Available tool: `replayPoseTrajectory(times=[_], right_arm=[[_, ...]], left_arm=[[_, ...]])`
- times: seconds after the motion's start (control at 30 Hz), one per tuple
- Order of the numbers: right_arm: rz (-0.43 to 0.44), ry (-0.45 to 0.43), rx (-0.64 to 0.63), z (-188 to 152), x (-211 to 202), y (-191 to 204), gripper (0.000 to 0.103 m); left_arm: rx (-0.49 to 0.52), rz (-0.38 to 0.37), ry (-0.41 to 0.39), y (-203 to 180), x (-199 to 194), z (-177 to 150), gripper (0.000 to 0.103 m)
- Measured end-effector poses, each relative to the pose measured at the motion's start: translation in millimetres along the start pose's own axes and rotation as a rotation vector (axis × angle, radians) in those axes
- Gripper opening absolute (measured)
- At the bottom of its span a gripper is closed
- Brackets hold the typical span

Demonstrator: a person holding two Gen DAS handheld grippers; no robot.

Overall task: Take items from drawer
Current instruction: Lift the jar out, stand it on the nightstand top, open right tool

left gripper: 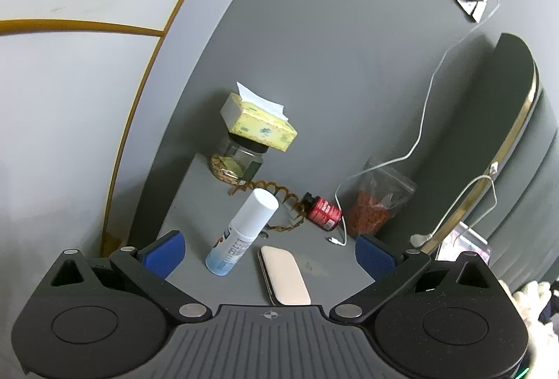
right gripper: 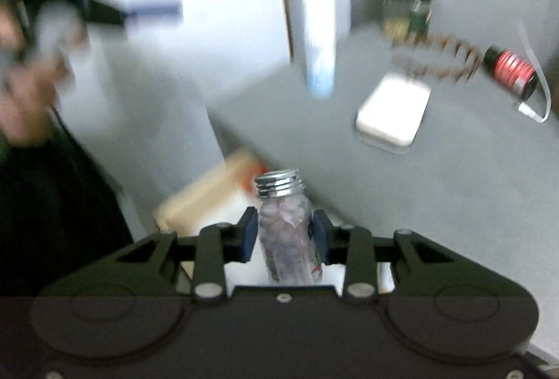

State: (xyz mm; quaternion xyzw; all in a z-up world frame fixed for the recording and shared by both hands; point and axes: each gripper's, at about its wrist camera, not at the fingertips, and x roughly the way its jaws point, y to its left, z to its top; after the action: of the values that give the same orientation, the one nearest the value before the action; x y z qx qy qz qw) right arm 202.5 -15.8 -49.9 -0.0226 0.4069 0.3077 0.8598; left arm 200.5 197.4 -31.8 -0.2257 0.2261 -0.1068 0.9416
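Glass bottle point(right gripper: 288, 225) with a silver screw cap sits clamped upright between the blue pads of our right tool point(right gripper: 284, 234), above the pale drawer interior point(right gripper: 244, 269). Our left tool point(left gripper: 269, 251) hangs spread wide, gripping nothing, over the grey tabletop point(left gripper: 314, 274). On it we see a white spray can point(left gripper: 244, 232), a cream case point(left gripper: 284, 276), a red-labelled bottle point(left gripper: 321, 209) and a tissue box point(left gripper: 258, 125) atop a jar point(left gripper: 241, 157).
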Motion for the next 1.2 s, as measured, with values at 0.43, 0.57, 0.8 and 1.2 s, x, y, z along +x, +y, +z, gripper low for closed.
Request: replayPoseTrajectory(times=[0.43,0.57,0.8,1.2], right_arm=[[-0.232,-0.033,0.206,23.6,14.1,-73.4,0.019],[-0.227,0.058,0.11,45.0,19.4,-69.5,0.06],[-0.219,0.424,0.007,64.1,79.5,-71.7,0.059],[-0.3,0.111,0.096,66.2,27.0,-68.6,0.0]], left_arm=[[0.042,0.015,0.016,-5.1,1.0,-2.9,0.103],[0.031,0.015,0.018,-4.3,4.0,-2.0,0.103],[0.069,0.007,0.036,-13.5,9.2,-5.8,0.103],[0.087,0.008,0.045,-14.3,11.1,-8.3,0.103]])
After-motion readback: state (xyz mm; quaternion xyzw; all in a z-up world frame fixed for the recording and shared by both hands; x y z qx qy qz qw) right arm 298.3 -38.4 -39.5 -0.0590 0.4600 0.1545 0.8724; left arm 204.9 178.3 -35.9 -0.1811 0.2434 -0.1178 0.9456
